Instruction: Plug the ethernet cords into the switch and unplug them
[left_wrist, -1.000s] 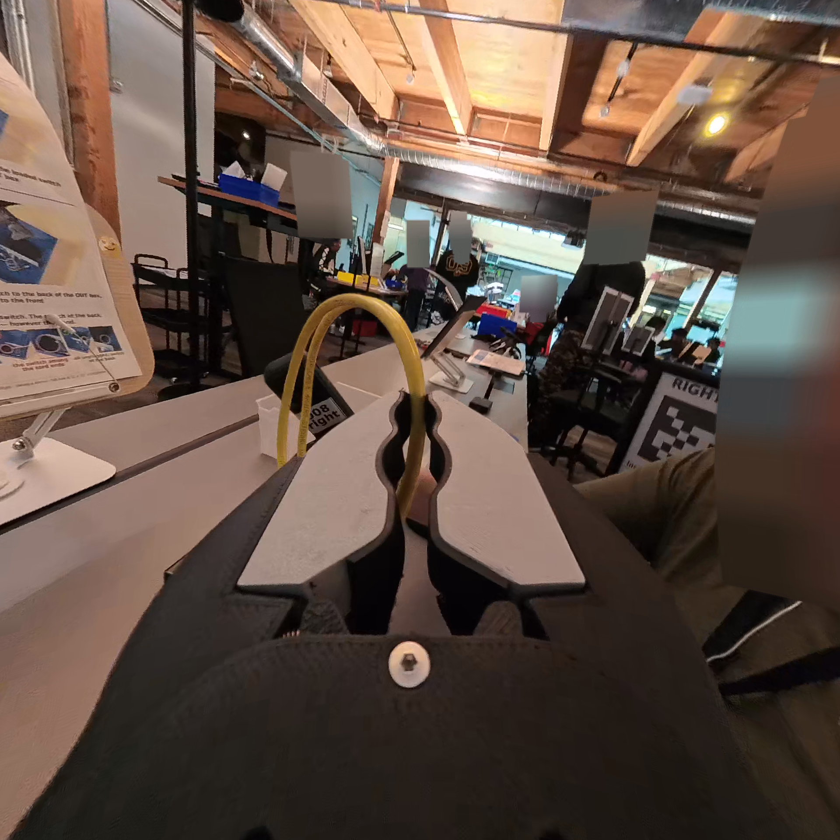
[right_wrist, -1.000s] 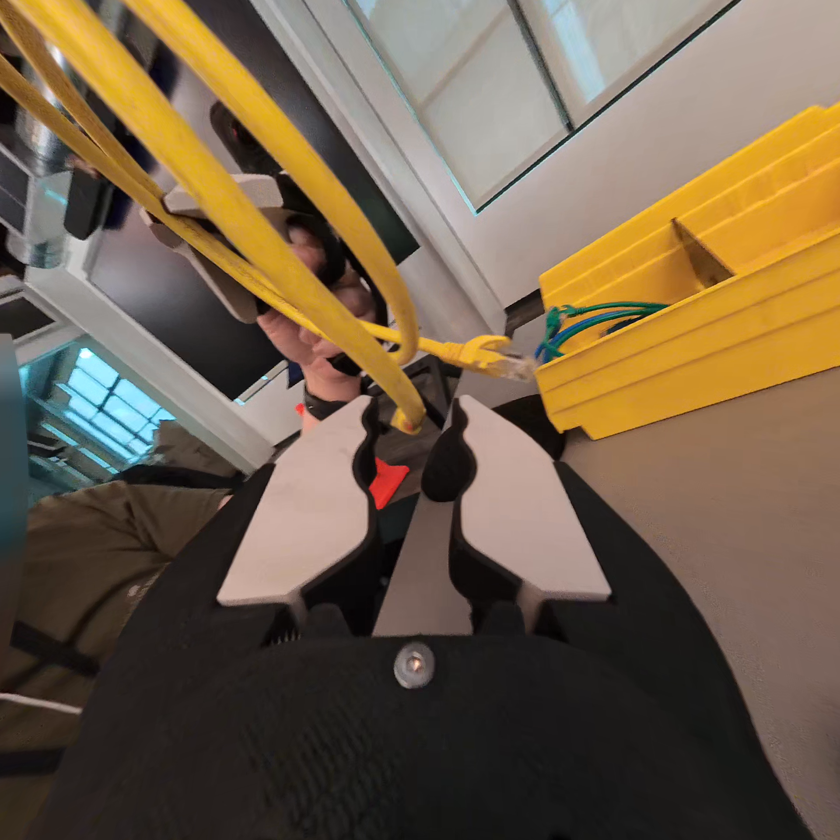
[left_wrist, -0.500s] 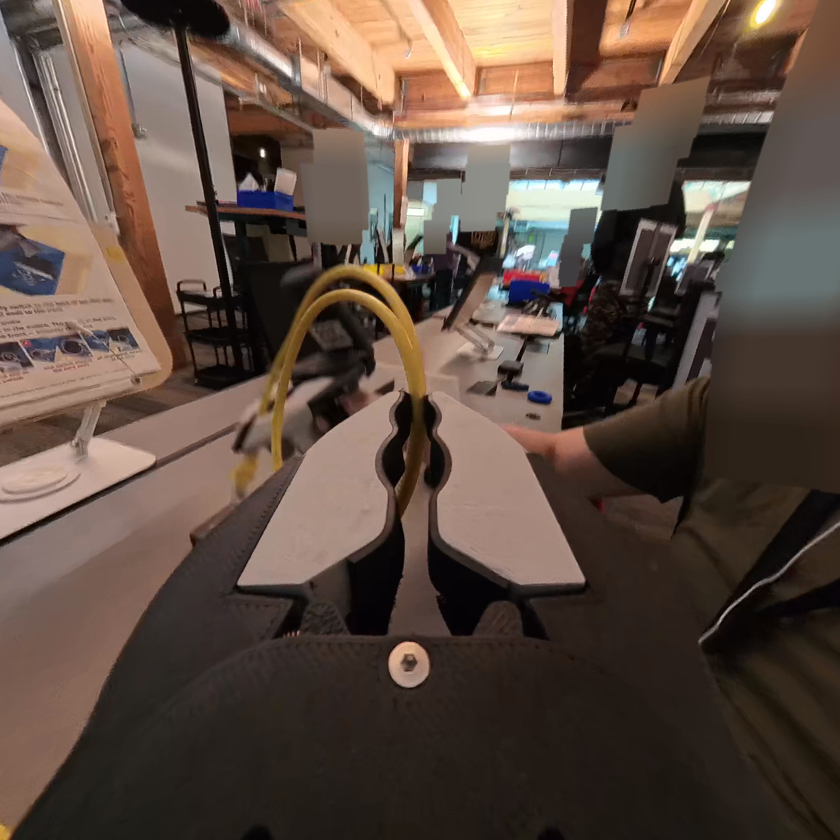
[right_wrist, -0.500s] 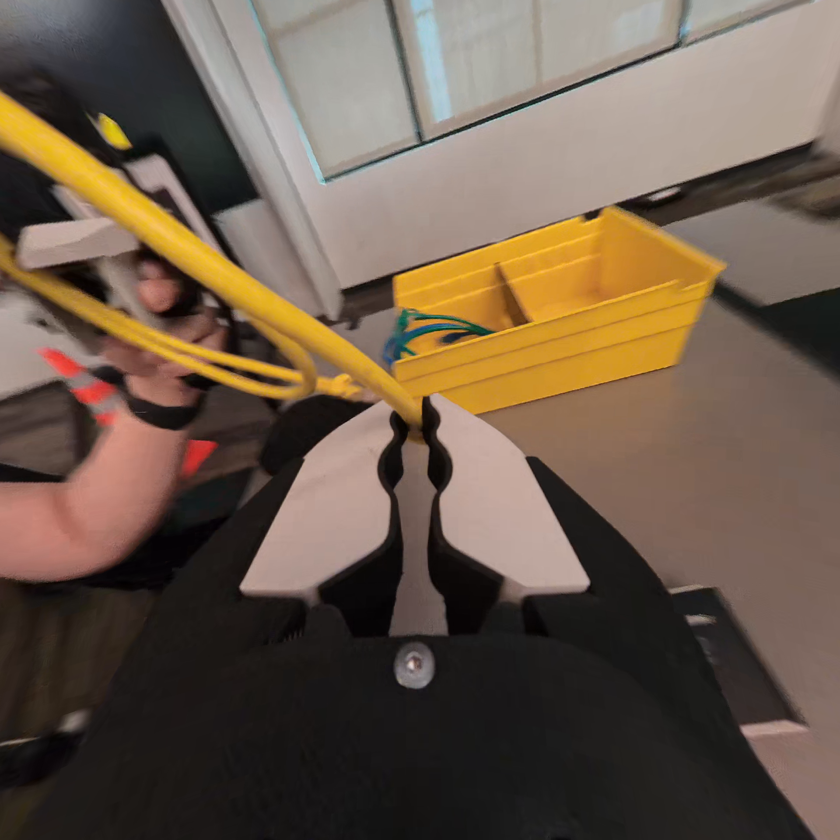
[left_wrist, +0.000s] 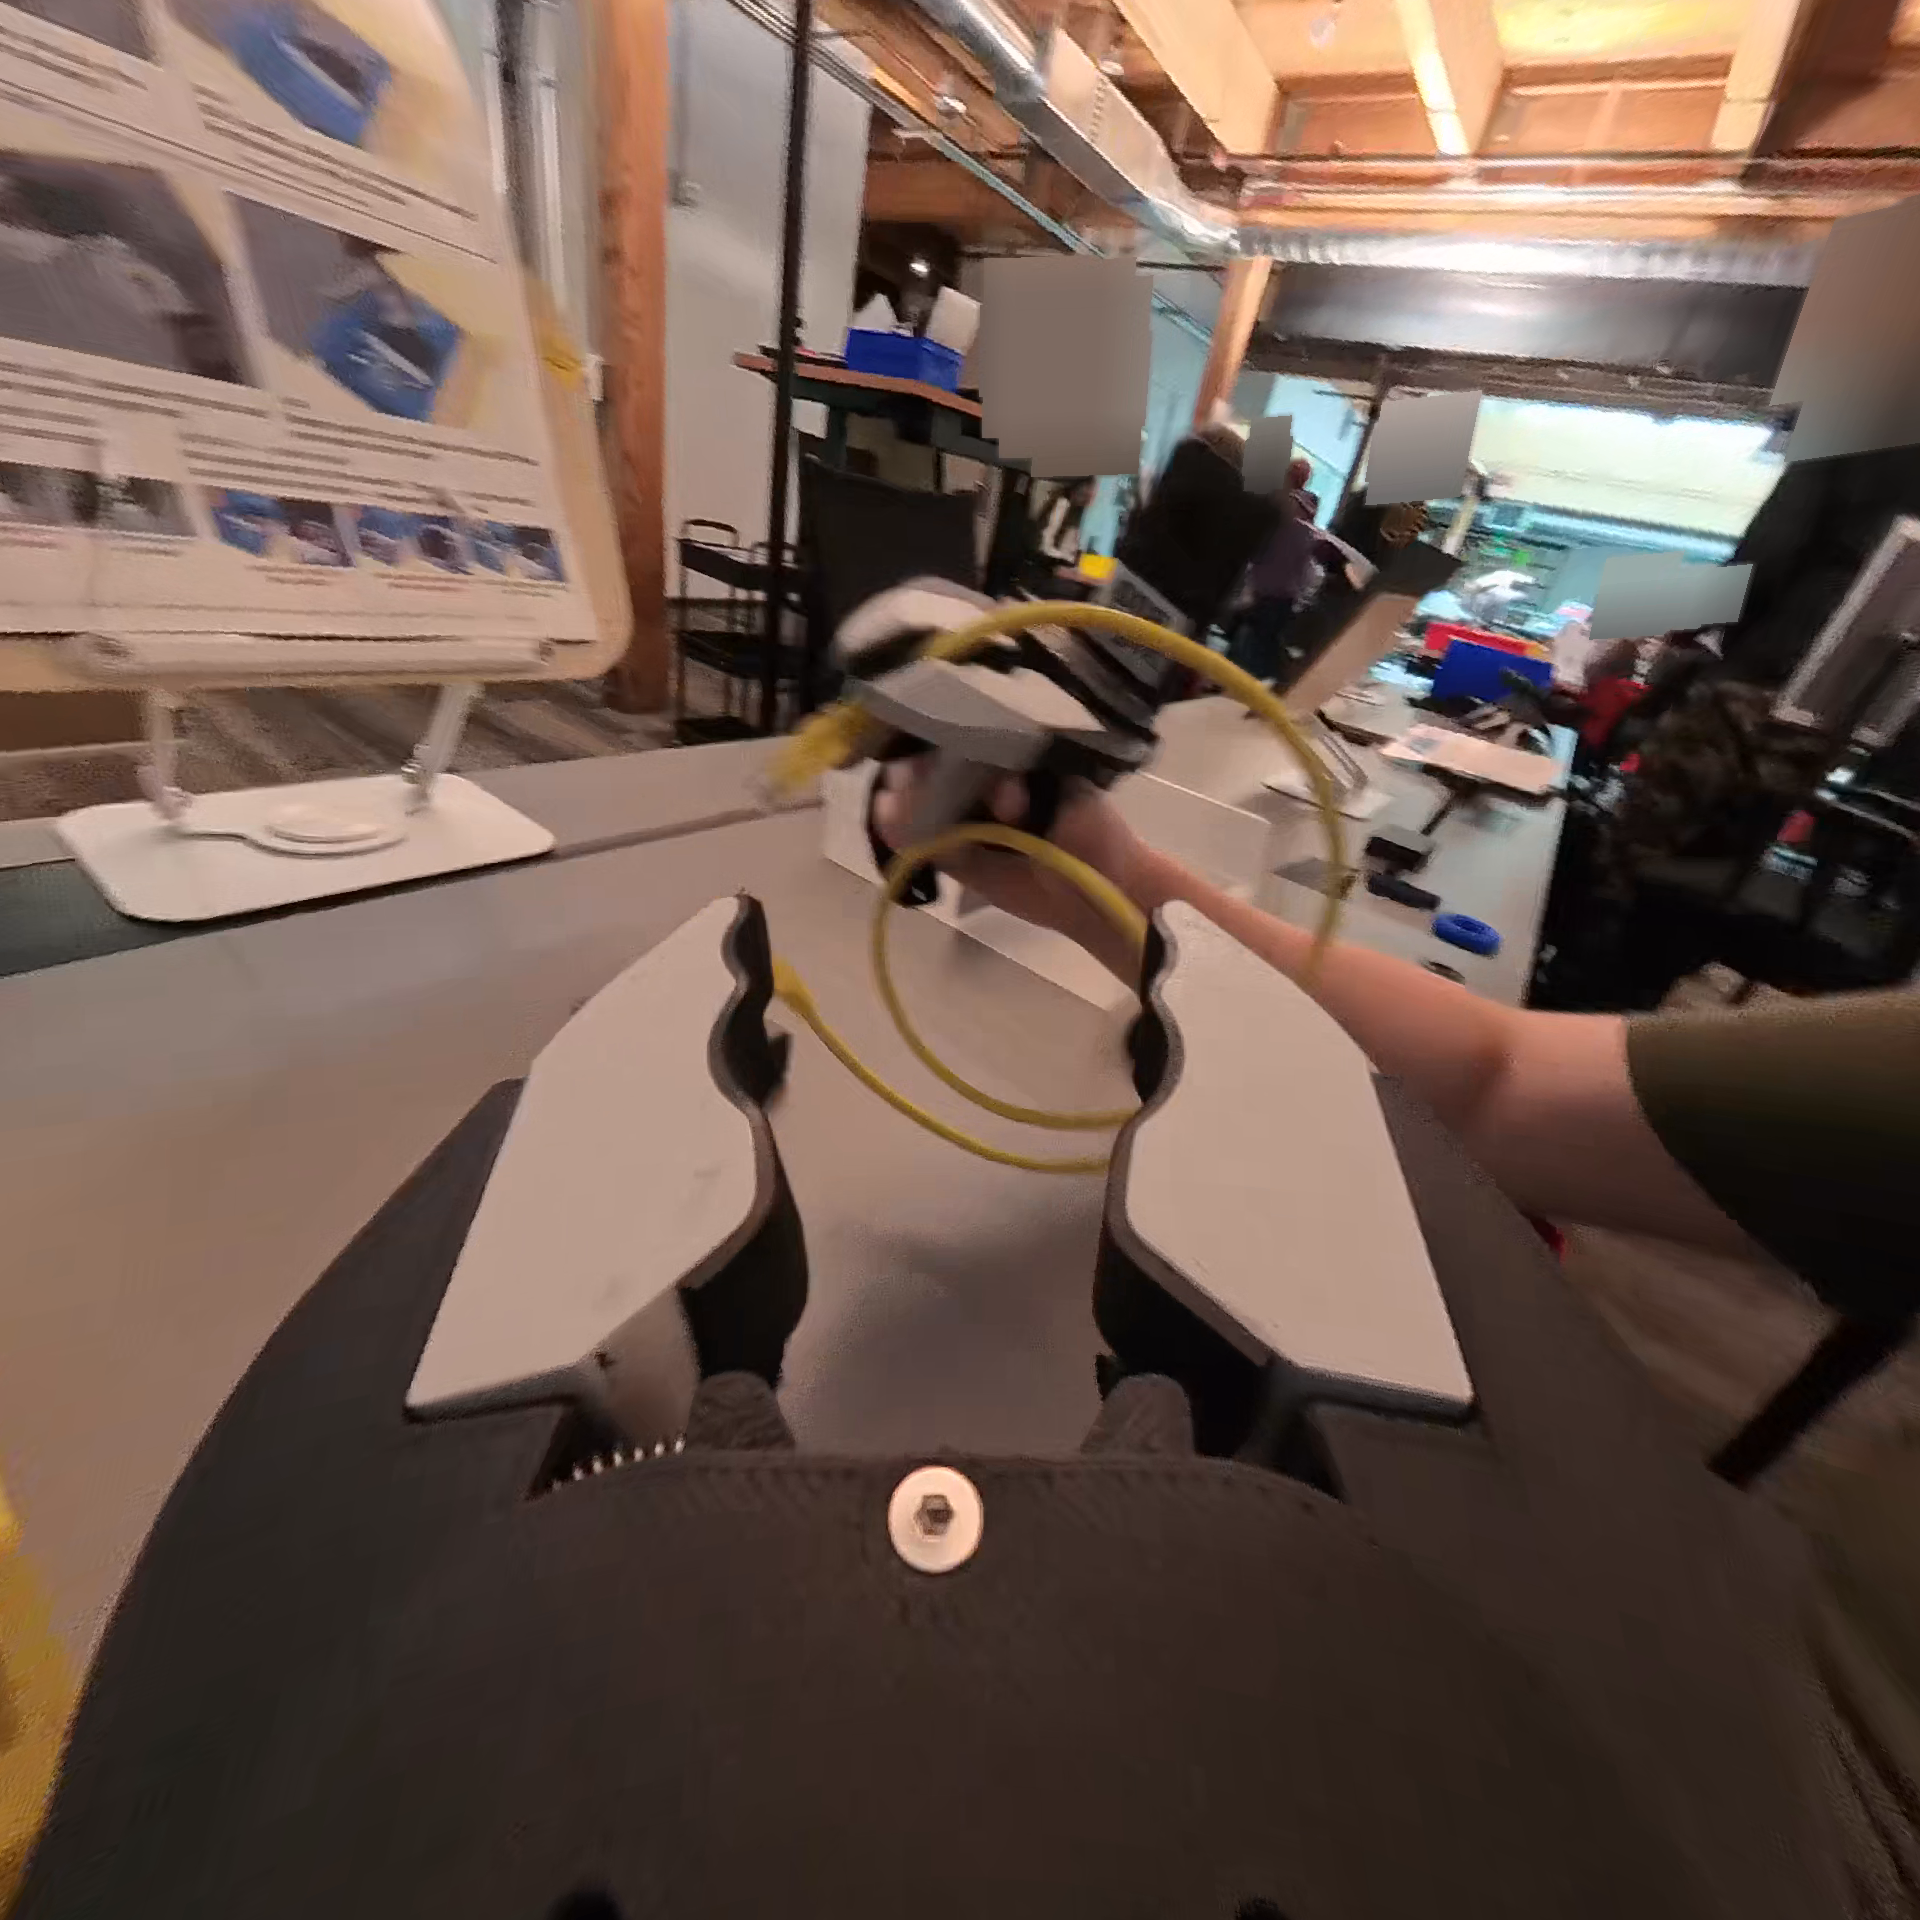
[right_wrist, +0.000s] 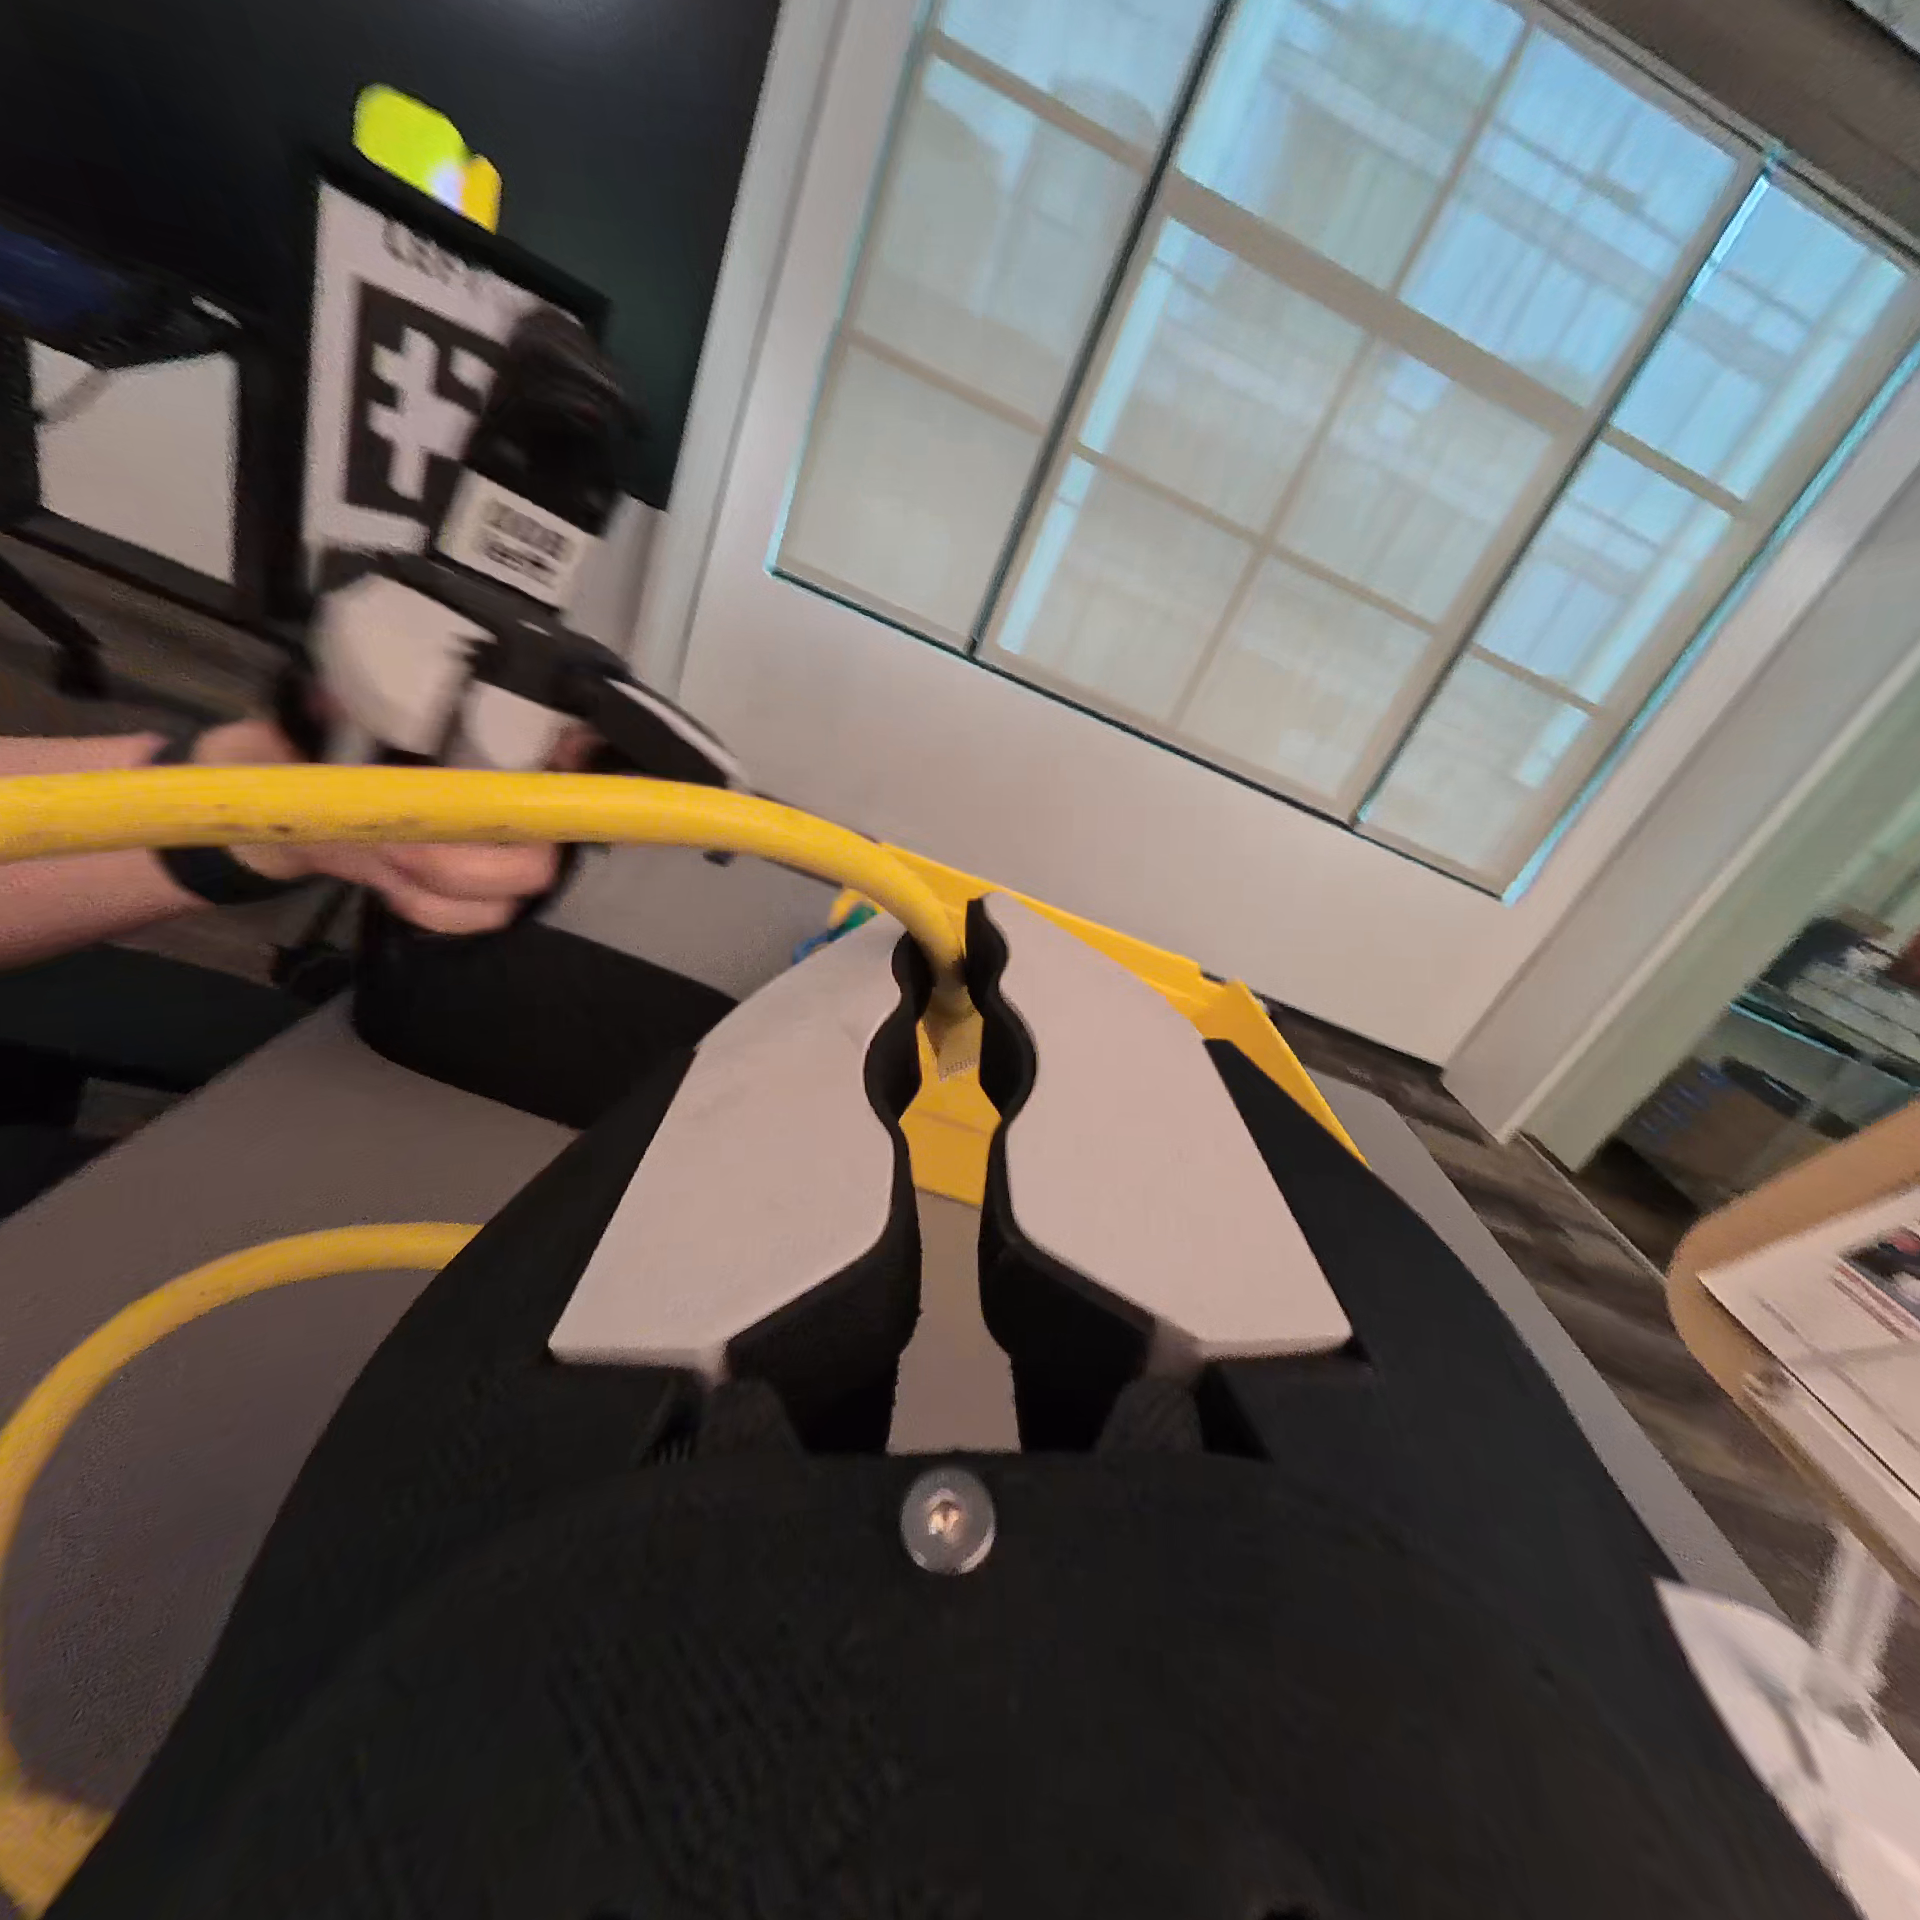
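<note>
Now spread wide and empty, left gripper (left_wrist: 951, 966) above grey table (left_wrist: 260, 1039); pinched on thin yellow ethernet cord (right_wrist: 468, 805) near its plug, right gripper (right_wrist: 940, 940); behind it, yellow plastic bin (right_wrist: 1247, 1013).

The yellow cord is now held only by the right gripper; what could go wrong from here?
1. The right gripper pinches the yellow cord just behind its plug, so the plug might slip or twist.
2. The free end lies beside a finger of the open left gripper; its loops could snag.
3. No switch is in view, so aiming cannot be judged.
</note>
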